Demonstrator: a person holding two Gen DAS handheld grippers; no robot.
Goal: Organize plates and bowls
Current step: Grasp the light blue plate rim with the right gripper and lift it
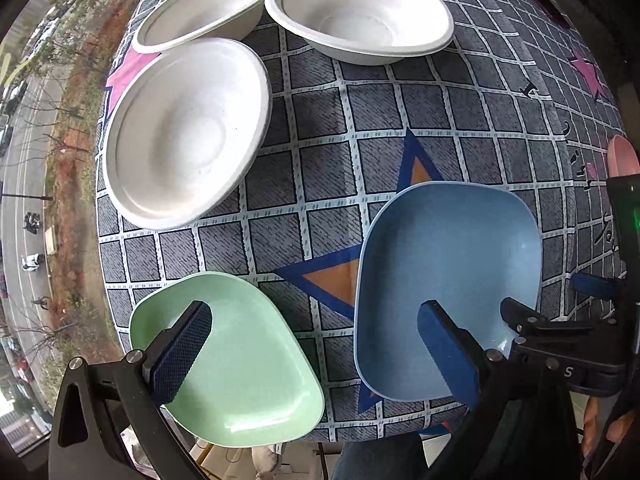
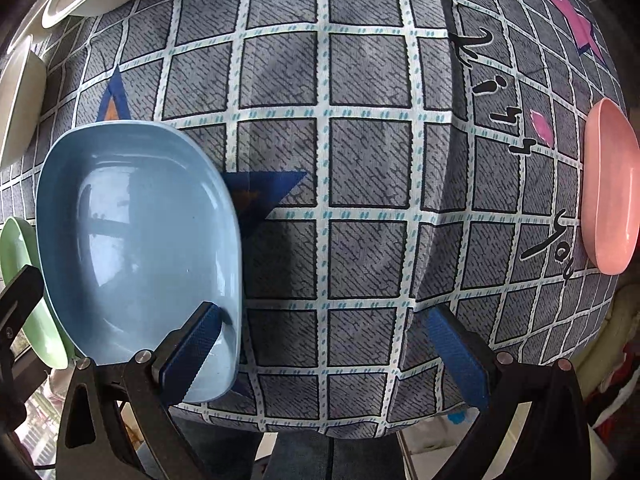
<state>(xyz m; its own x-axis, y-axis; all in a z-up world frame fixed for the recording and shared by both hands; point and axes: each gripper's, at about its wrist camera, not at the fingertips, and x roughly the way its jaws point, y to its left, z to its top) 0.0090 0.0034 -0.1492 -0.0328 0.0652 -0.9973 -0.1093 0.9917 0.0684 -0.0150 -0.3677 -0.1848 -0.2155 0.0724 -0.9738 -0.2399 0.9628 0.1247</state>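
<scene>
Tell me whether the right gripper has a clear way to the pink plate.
Probably yes: the right gripper is open, and only bare tablecloth lies between it and the pink plate at the table's right edge.

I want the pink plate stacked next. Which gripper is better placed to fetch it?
Right. The pink plate lies at the table's right edge, with open cloth between it and the open right gripper. The open left gripper hangs over the green plate and blue plate.
</scene>
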